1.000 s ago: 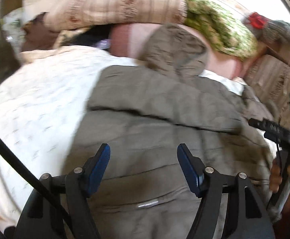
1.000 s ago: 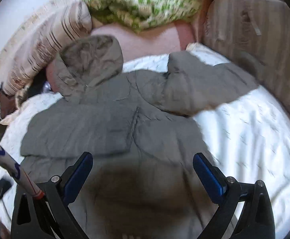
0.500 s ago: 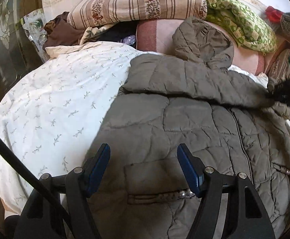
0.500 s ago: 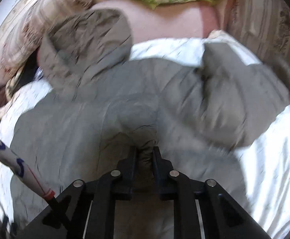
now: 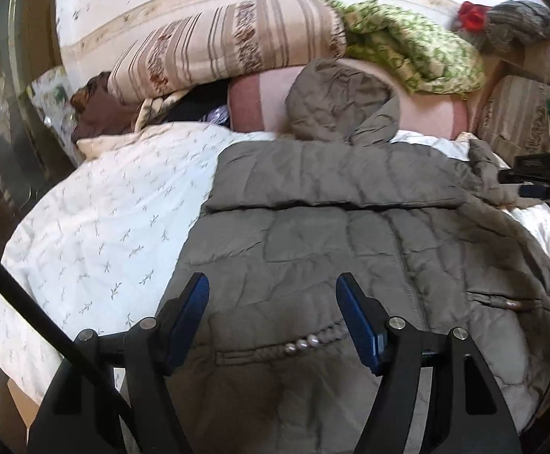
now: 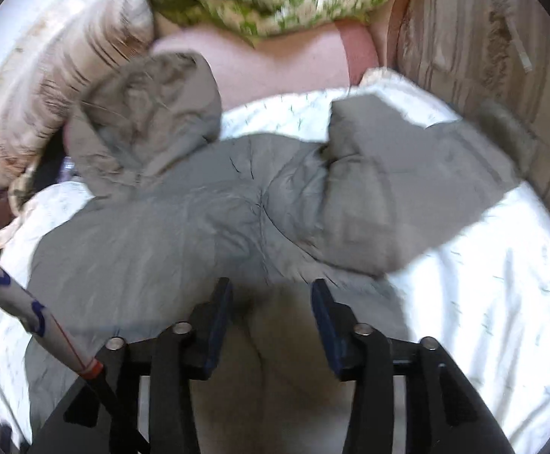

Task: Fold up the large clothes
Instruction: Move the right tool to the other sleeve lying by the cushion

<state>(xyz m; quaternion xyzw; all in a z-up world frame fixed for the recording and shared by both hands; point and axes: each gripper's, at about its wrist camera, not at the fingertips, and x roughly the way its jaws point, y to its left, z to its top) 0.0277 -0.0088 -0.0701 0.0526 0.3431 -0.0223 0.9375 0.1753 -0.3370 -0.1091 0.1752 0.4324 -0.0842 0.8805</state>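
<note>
A grey-brown quilted hooded jacket [image 5: 350, 234] lies front up on a white patterned bedspread [image 5: 104, 227]. Its hood [image 5: 335, 102] rests against a pink cushion, and one sleeve is folded across the chest. My left gripper [image 5: 273, 299] is open and empty, hovering over the jacket's lower left part near a pocket. In the right wrist view the jacket [image 6: 199, 227] fills the middle, its other sleeve [image 6: 407, 189] lying out to the right. My right gripper [image 6: 271, 302] is partly open over a raised ridge of jacket fabric, jaws apart on either side of it.
Pillows pile at the bed's head: a striped one [image 5: 229, 45], a green floral blanket [image 5: 407, 45] and a pink cushion [image 5: 437, 117]. A striped sofa cushion [image 6: 482, 56] borders the bed on the right. The right gripper's body shows at the left wrist view's right edge [image 5: 543, 178].
My right gripper was open, then shut on a pinch of jacket fabric, and now has its jaws apart again. The left gripper stayed open and drew back slightly.
</note>
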